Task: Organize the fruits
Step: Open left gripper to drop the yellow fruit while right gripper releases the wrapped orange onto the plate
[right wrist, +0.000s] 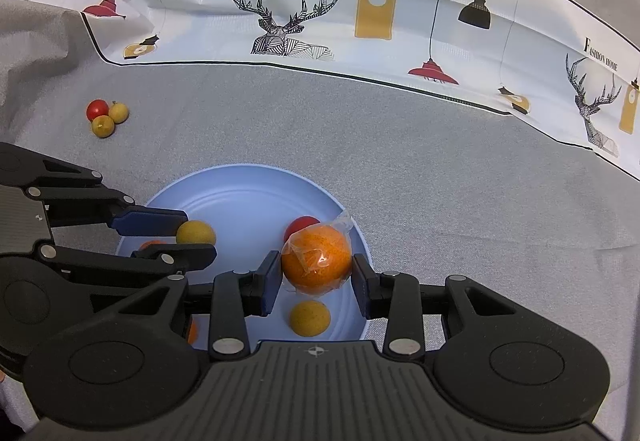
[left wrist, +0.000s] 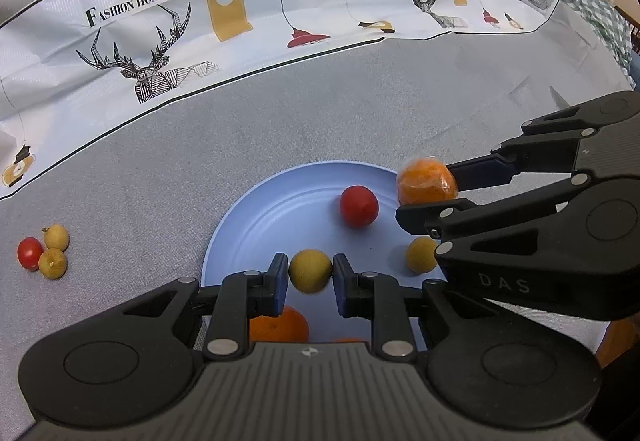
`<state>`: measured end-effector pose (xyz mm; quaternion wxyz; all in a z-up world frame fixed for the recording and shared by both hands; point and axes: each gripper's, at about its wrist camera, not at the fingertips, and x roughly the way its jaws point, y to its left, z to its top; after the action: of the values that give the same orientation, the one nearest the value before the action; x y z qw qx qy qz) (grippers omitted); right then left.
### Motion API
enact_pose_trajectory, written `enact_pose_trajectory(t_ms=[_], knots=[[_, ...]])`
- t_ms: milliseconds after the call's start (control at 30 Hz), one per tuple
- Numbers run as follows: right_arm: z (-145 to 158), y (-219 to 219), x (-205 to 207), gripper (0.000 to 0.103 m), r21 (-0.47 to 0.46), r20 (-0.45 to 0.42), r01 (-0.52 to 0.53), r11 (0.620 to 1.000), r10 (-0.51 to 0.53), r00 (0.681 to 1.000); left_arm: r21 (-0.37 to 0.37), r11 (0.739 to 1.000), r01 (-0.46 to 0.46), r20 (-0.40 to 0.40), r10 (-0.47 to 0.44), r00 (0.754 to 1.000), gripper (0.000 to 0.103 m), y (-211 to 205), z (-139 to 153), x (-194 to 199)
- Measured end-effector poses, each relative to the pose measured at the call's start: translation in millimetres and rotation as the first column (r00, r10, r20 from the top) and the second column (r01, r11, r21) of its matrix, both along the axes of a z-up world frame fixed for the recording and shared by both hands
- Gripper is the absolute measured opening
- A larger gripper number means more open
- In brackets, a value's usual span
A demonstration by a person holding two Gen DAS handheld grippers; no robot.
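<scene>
Grey tabletop [left wrist: 360, 101], blue plate [left wrist: 248, 217]. My left hand-held gripper [left wrist: 310, 273] pinches a yellow fruit [left wrist: 310, 270]; my right hand-held gripper [right wrist: 316, 273] clamps a wrapped orange [right wrist: 317, 261] above the plate. Its slick film could let it slip, I judge.

Right gripper [right wrist: 316, 275] clamps wrapped orange [right wrist: 316, 261] over blue plate [right wrist: 248, 193].

Smooth glossy blue plate [right wrist: 248, 197], matt grey woven cloth [right wrist: 440, 169] beneath, crinkly clear film around the orange [right wrist: 316, 261].
</scene>
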<state>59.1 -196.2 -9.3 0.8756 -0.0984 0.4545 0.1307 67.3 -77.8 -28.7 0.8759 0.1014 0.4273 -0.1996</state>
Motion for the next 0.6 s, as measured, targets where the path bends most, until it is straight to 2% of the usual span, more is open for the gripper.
enact_pose_trajectory(t_ms=[433, 600], knots=[[-0.9, 2.8, 0.6, 0.04, -0.003, -0.001, -0.003, 1.0, 0.003, 1.0, -0.008, 1.0, -0.011, -0.008, 0.011, 1.0, 0.028, 4.8, 1.2, 0.5], [-0.9, 3.7, 0.3, 0.04, -0.007, 0.007, -0.001, 1.0, 0.001, 1.0, -0.014, 1.0, -0.019, -0.006, 0.019, 1.0, 0.031, 8.1, 2.7, 1.0]])
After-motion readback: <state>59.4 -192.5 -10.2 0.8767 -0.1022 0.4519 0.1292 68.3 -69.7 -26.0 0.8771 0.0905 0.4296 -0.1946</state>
